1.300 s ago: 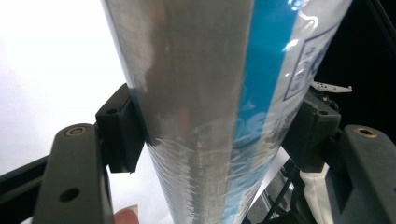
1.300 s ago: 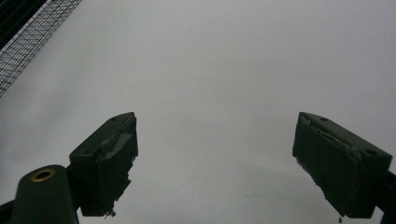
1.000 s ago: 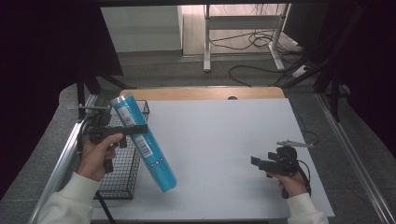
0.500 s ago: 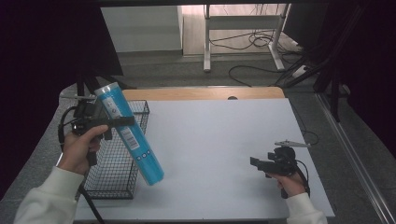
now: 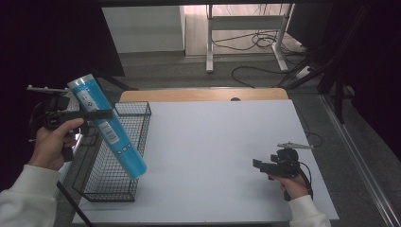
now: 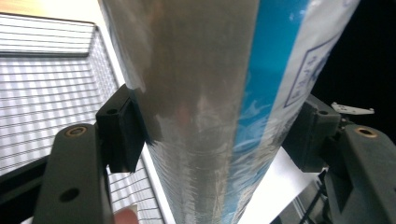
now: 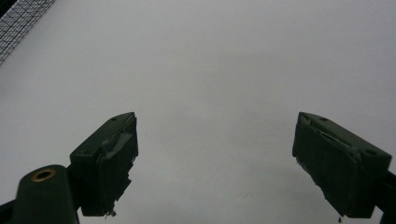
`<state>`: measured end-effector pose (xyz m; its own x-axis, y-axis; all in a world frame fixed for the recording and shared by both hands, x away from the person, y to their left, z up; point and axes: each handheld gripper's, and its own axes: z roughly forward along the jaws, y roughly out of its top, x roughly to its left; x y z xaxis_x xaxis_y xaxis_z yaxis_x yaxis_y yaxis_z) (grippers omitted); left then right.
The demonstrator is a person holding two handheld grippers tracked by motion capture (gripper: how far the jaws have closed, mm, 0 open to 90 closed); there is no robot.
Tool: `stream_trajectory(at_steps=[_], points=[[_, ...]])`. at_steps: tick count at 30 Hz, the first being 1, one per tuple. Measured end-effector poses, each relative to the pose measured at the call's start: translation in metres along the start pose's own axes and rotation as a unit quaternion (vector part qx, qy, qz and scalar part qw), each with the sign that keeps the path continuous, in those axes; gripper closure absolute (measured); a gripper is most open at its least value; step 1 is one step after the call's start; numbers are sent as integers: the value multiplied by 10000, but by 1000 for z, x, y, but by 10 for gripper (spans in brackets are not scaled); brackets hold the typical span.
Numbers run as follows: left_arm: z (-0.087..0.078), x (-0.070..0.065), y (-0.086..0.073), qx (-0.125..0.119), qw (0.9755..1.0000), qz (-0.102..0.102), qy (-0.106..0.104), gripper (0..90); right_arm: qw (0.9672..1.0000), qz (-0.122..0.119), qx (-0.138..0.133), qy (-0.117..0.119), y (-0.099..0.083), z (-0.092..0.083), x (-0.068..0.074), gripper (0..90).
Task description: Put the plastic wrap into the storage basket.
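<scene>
Dim room, cables on the floor beyond a white surface (image 5: 208, 156) with a wooden strip along its far edge. At the surface's left edge sits a black wire basket (image 5: 116, 156), open-topped. Left gripper (image 5: 97, 115), at the left of the high view, has its fingers clamped across a long blue cylindrical tube (image 5: 108, 125), one finger on each side of the tube's upper half. Tube's long axis runs on a slant: capped top end up and toward the far left, bottom end down and toward the near right, lying over the basket's right rim in the high view. White label with a barcode faces the camera. Tube is off the surface, held in the air above the basket. In the left gripper view the tube (image 6: 210, 112) runs top to bottom between the two fingers (image 6: 122, 128), silvery side and blue side both showing, basket mesh behind at left. Right gripper (image 5: 261, 165) at the near right of the surface, fingers spread wide with nothing between them; white surface lies below them in the right gripper view.
</scene>
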<state>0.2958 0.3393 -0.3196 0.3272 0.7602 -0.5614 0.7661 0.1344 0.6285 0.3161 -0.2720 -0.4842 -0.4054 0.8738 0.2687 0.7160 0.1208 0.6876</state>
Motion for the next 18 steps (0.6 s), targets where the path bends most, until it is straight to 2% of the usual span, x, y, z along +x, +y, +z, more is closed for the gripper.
stream_trajectory(at_steps=[6,11,14,18], points=[[-13,18,-3,-25,9997,-62,243,319,10000,-2,-7,-11,0,0,-1,144],[-10,32,-9,75,9987,-146,475,319,10000,-11,13,-25,0,1,0,143],[-7,38,-11,139,9979,-129,621,319,10000,-41,17,-39,0,1,1,144],[-2,43,-15,255,9970,-128,717,319,10000,-23,9,-33,1,1,0,144]])
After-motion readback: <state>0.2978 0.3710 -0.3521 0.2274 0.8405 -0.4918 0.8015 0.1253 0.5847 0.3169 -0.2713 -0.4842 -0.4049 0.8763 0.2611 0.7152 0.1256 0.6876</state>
